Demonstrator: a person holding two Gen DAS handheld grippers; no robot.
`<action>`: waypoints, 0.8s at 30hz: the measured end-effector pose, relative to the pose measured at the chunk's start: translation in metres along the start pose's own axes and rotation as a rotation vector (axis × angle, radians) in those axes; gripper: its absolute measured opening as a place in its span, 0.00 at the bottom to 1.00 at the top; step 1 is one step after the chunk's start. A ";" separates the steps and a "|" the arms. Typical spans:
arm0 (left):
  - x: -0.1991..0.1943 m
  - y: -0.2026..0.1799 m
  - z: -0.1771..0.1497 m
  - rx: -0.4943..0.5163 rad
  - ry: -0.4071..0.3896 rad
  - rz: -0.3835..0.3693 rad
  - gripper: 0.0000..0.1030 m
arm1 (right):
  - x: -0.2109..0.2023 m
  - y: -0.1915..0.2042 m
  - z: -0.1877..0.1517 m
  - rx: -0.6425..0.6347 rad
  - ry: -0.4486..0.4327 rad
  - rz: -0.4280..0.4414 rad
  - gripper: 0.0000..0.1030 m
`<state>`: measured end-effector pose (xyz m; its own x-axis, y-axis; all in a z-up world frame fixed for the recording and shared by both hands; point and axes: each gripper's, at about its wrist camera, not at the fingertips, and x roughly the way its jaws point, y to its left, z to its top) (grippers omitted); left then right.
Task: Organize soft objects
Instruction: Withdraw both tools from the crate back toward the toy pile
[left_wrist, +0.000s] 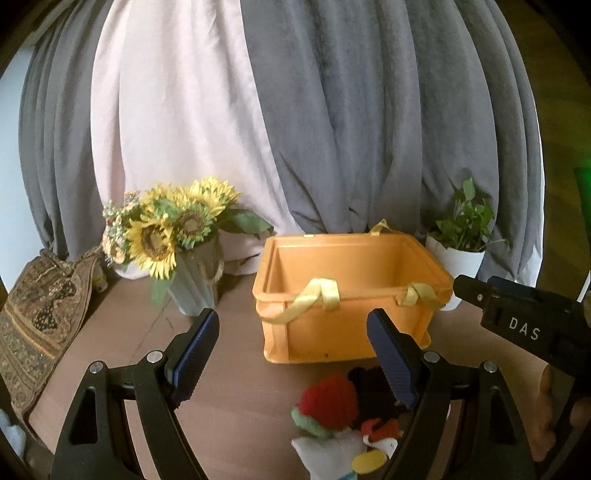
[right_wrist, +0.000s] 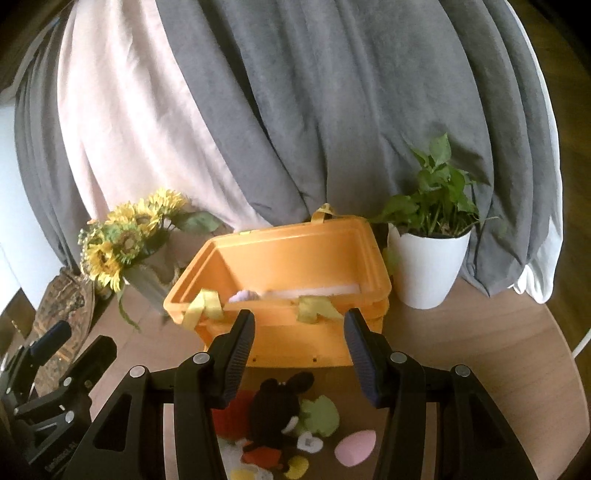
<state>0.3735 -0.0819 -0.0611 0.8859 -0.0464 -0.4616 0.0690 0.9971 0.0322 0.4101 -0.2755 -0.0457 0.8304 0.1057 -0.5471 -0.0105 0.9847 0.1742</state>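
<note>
An orange plastic bin (right_wrist: 280, 258) stands upright and open at the centre of the frame, with yellow ribbons (right_wrist: 203, 308) tied on its front rim and a pale soft item (right_wrist: 245, 295) inside. Below it, at the bottom centre, lie a black mouse doll (right_wrist: 275, 410), a red knitted toy (left_wrist: 328, 400), a green soft piece (right_wrist: 321, 413) and a pink egg-shaped sponge (right_wrist: 354, 448).

One orange crate (right_wrist: 280, 258) at the tabletop's (right_wrist: 498, 350) middle, two yellow ribbon loops (right_wrist: 205, 304) on its near rim, a third at its far rim. One sunflower bouquet (left_wrist: 166, 229) at the far left edge. One potted plant (right_wrist: 430, 258) at the far right. One black mouse doll (right_wrist: 275, 406), one red knit toy (left_wrist: 328, 400), one green felt piece (right_wrist: 321, 413), one pink egg shape (right_wrist: 354, 446) near the front edge. Two grippers.
</note>
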 end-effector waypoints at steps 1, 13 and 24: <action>-0.003 -0.001 -0.004 -0.004 0.003 0.003 0.80 | -0.002 -0.001 -0.002 -0.004 0.000 -0.001 0.50; -0.010 -0.009 -0.036 -0.031 0.059 0.016 0.80 | -0.011 -0.013 -0.035 0.005 0.035 -0.017 0.50; 0.002 -0.012 -0.066 -0.050 0.151 -0.011 0.80 | -0.004 -0.024 -0.064 0.000 0.096 -0.042 0.50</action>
<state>0.3443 -0.0902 -0.1207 0.8062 -0.0514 -0.5895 0.0519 0.9985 -0.0162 0.3714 -0.2902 -0.0999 0.7728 0.0774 -0.6299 0.0231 0.9884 0.1498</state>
